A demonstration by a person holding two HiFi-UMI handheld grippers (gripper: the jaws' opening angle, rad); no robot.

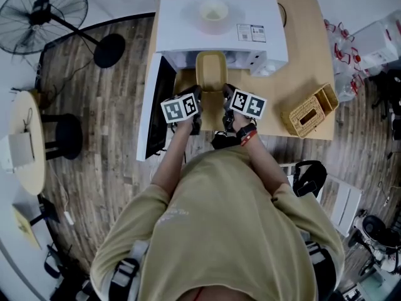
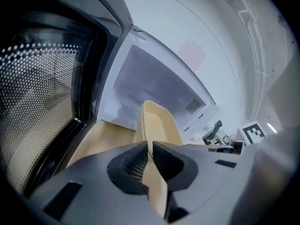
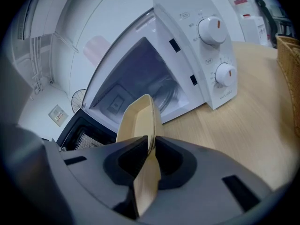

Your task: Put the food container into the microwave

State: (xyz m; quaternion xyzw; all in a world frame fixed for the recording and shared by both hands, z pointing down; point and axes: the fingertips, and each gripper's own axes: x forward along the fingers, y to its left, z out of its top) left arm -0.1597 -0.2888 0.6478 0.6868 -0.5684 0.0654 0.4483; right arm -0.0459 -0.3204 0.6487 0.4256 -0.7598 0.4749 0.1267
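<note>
Now, left gripper (image 2: 151, 150) and right gripper (image 3: 150, 145) clamping food container (image 1: 211, 69) rims, before open microwave (image 1: 182, 25).

Seen from above, my left gripper (image 1: 195, 95) and right gripper (image 1: 227, 93) meet the near end of the beige food container (image 1: 211, 71) from either side, marker cubes facing up. The container's far end lies at the mouth of the white microwave (image 1: 219, 30), whose door (image 1: 152, 108) stands open to the left. The microwave sits on a wooden counter (image 1: 304, 49). A wicker basket (image 1: 310, 110) rests near the counter's right edge. I note a floor fan (image 1: 44, 14) at upper left.
</note>
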